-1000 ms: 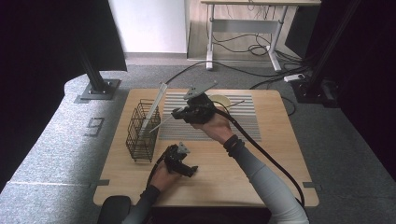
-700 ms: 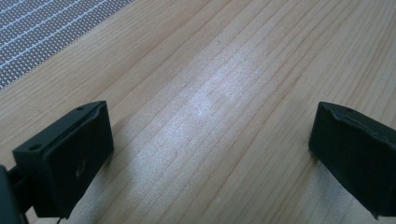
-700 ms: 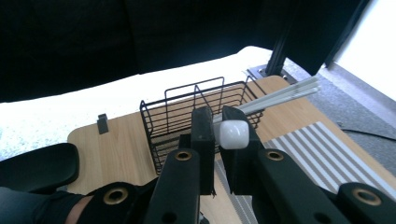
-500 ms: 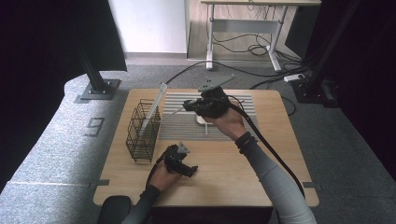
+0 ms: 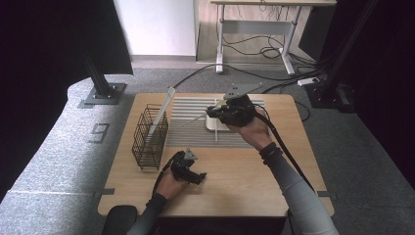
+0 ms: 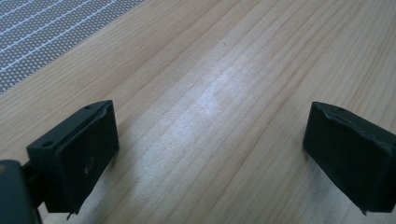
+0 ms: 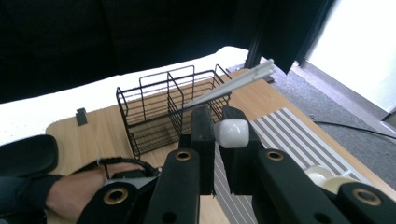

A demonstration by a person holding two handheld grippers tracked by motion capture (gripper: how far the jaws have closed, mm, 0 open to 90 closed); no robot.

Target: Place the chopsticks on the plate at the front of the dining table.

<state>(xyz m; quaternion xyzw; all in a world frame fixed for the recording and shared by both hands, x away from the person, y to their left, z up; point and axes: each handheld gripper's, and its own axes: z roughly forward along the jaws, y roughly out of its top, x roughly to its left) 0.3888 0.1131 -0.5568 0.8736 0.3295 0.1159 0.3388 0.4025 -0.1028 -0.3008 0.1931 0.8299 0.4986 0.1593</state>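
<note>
Pointing toward wire basket [image 5: 150, 136], white utensil [image 5: 196, 119] level in right tongs [image 5: 221, 110]

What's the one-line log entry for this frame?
right gripper: shut on white utensil, raised over striped mat | left gripper: open, empty, on table | wire rack: holds chopsticks

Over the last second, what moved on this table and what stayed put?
The right claw, shut on a white utensil whose thin rod pokes out toward the wire basket, moved right and away from the basket across the striped mat. The left claw stayed open on the wood, and the basket with its white stick did not move.
</note>
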